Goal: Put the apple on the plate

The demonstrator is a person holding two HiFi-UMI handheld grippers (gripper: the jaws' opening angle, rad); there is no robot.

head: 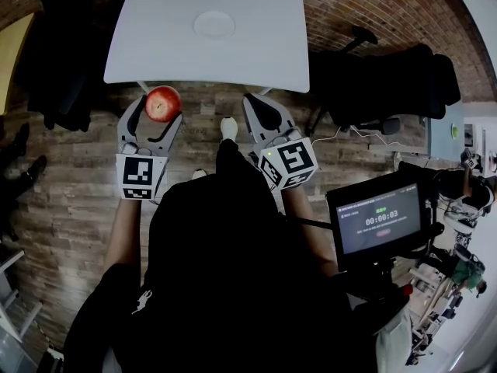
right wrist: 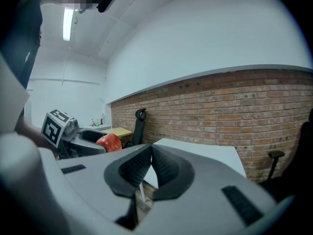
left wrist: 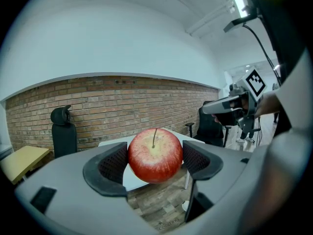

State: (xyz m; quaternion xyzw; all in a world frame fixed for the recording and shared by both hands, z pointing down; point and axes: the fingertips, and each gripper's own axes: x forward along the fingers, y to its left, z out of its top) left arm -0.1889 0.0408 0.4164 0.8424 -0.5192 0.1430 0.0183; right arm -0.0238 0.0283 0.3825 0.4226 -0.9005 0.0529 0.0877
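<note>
A red apple [head: 163,102] sits between the jaws of my left gripper [head: 161,106], which is shut on it just short of the near edge of the white table [head: 256,53]. In the left gripper view the apple [left wrist: 155,154] fills the gap, stem up, both dark pads pressing its sides. A white plate [head: 214,25] lies flat near the table's middle, beyond the apple. My right gripper [head: 255,104] hovers beside the left one with its jaws shut on nothing; its pads [right wrist: 157,168] meet in the right gripper view, where the apple [right wrist: 109,142] shows at the left.
Black office chairs [head: 373,84] stand right of the table and another dark one [head: 54,68] at its left. A screen on a stand [head: 378,220] is at my right. A yellow tabletop [head: 12,49] pokes in at far left. Wooden floor lies below the grippers.
</note>
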